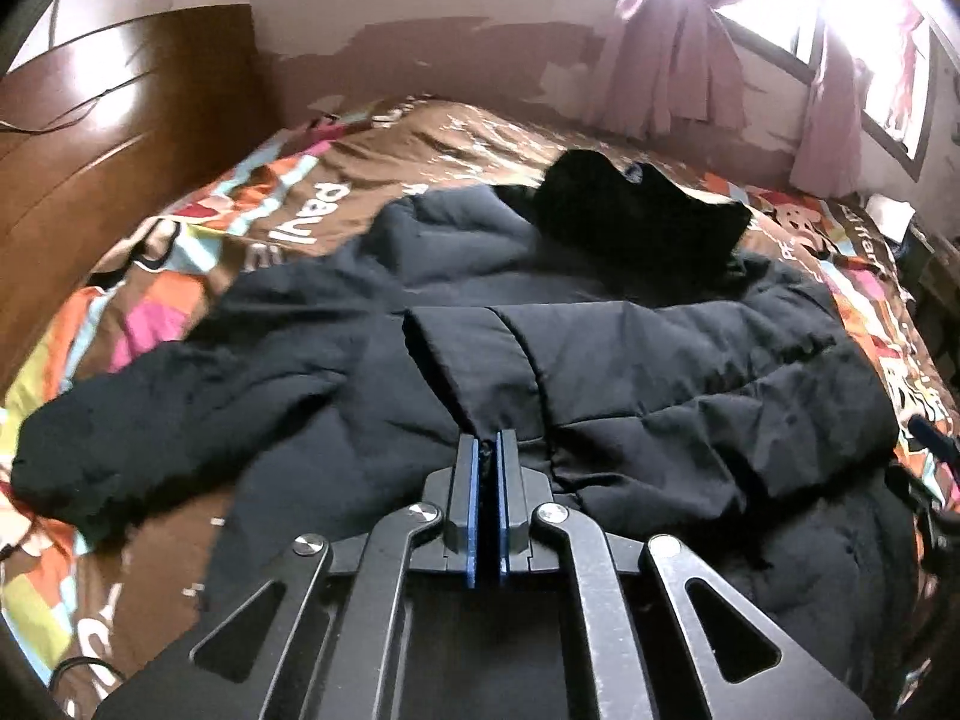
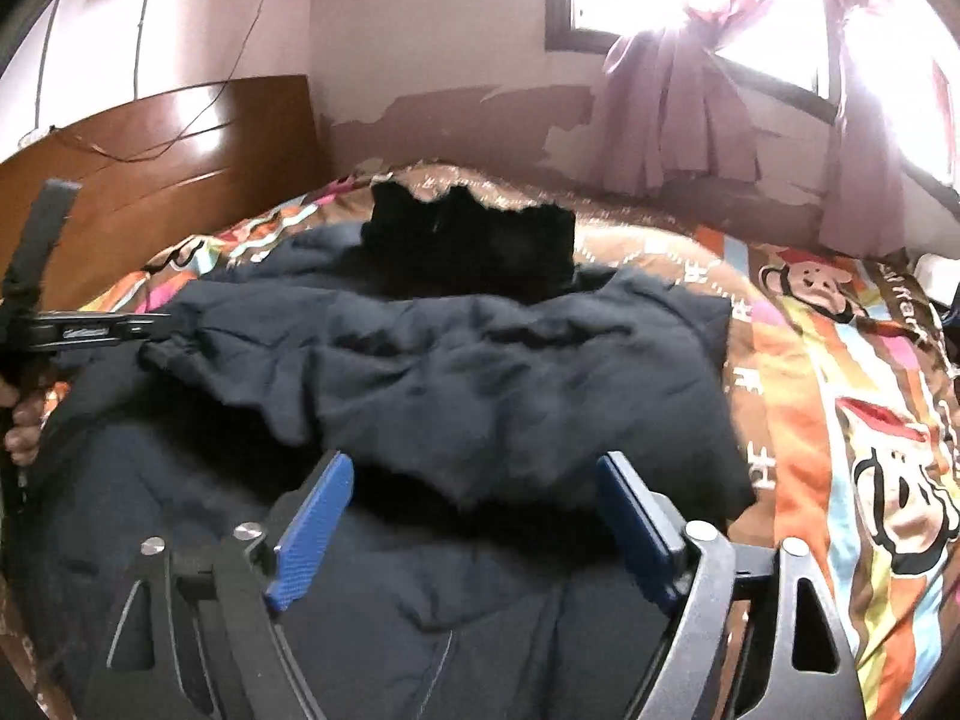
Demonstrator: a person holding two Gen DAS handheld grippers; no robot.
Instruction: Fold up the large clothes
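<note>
L gripper [image 1: 487,441] is clamped tight on a pinch of the dark puffer jacket [image 1: 600,372], at the edge of a flap near its middle. The jacket lies spread across the bed [image 1: 288,222], black hood [image 1: 636,210] at the far end. R gripper [image 2: 474,474] hangs over the fabric w/ jaws wide, nothing in them. I'd lift L slow, keep the flap taut, get R onto a matching edge b4 folding, else the padding bunches.

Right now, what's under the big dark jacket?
The dark jacket lies on a colourful cartoon bedspread, which shows all around it. Whatever sits beneath its middle is covered.
</note>
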